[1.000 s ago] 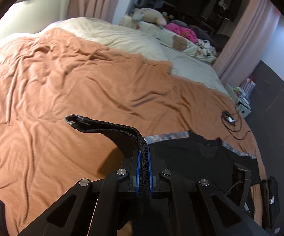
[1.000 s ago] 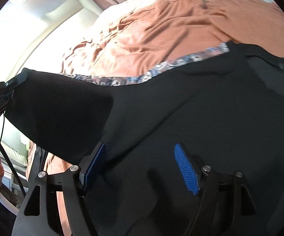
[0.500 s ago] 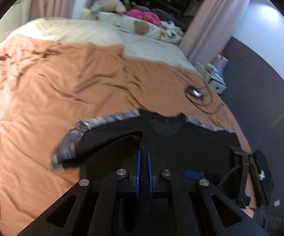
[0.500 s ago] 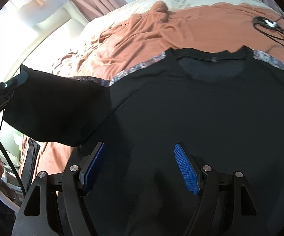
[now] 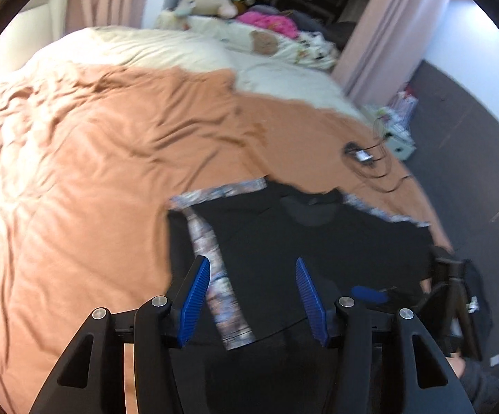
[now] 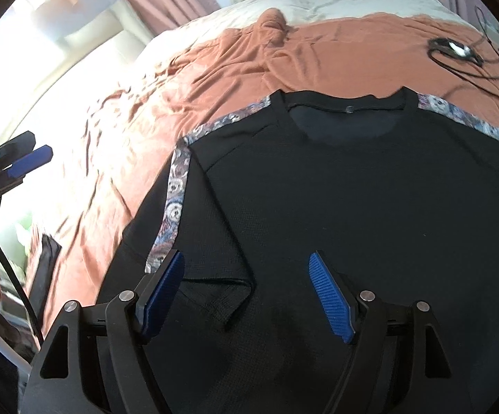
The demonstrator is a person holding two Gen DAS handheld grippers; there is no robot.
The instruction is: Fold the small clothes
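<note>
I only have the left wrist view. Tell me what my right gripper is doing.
Observer: The right gripper is open, holding nothing, over the black shirt.
Operator: Report the folded sleeve's cuff; mine is blurred.
Observer: The sleeve lies folded in over the shirt body, its cuff edge between the right gripper's blue pads.
Operator: Now the neckline.
Observer: The collar lies flat, pointing toward the pillows, with patterned trim running from shoulder down the folded sleeve.
</note>
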